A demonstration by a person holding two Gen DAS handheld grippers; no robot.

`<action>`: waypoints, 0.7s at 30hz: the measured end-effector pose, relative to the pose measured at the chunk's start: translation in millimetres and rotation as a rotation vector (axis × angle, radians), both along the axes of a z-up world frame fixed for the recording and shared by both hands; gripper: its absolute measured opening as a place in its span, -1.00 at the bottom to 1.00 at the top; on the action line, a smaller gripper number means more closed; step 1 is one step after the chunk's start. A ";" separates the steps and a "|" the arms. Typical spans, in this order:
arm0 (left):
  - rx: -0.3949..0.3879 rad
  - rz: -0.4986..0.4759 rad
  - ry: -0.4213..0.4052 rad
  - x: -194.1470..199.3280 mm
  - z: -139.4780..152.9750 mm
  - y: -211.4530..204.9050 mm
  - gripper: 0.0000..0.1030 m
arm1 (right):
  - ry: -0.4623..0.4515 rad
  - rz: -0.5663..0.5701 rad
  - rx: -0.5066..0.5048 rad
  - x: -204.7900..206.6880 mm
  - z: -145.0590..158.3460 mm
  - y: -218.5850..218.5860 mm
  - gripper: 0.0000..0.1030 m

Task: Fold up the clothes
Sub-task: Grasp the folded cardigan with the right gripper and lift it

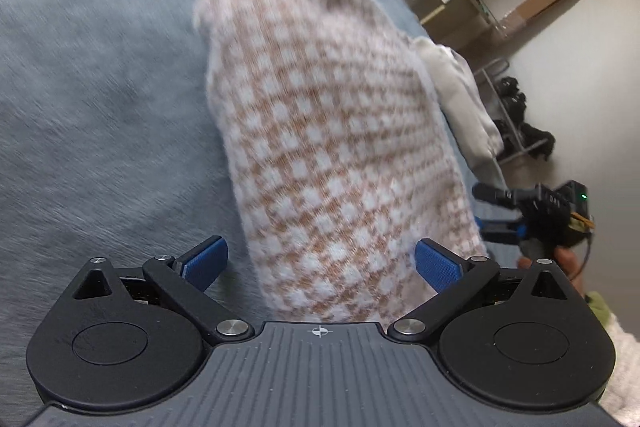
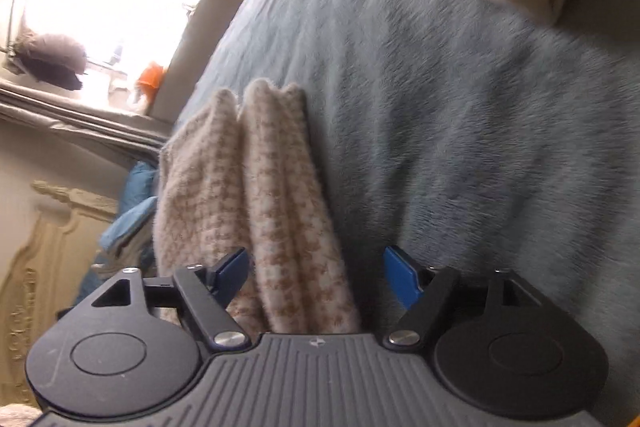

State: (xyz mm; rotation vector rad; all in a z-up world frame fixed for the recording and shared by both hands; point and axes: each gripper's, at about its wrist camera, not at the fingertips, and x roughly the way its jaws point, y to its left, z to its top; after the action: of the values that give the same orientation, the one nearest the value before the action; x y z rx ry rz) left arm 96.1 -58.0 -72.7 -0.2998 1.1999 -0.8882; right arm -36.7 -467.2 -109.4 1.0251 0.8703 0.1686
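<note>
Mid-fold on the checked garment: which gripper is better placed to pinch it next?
Probably the right gripper: the folded edges of the checked garment already sit between its open fingers. The left gripper is open over the flat top face.

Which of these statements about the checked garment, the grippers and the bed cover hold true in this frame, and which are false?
1. Both grippers are open. True: the left gripper and right gripper have their fingers spread.
2. The checked garment is plain black. False: it is tan and white check.
3. It lies on a grey-blue bed cover. True.
4. The garment looks folded into layers. True.
5. The left gripper is clamped on a cream garment. False: its fingers are apart, clamping nothing.
</note>
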 end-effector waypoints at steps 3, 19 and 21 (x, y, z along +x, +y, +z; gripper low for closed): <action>-0.016 -0.010 0.025 1.9 -5.4 -7.7 0.96 | -0.031 0.049 0.065 8.4 -4.6 -1.0 0.89; 0.055 -0.021 0.028 6.8 -6.4 -43.0 0.99 | -0.018 0.300 -0.028 65.6 8.3 40.8 0.69; 0.064 -0.026 0.007 3.9 2.6 -46.8 0.99 | -0.021 0.296 -0.070 60.6 17.4 45.0 0.55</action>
State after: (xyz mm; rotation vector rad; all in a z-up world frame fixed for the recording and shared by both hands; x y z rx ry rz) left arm 100.0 -104.8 -70.1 -0.2365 1.2385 -0.8697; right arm 23.8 -422.2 -92.0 0.8237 0.9996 0.3954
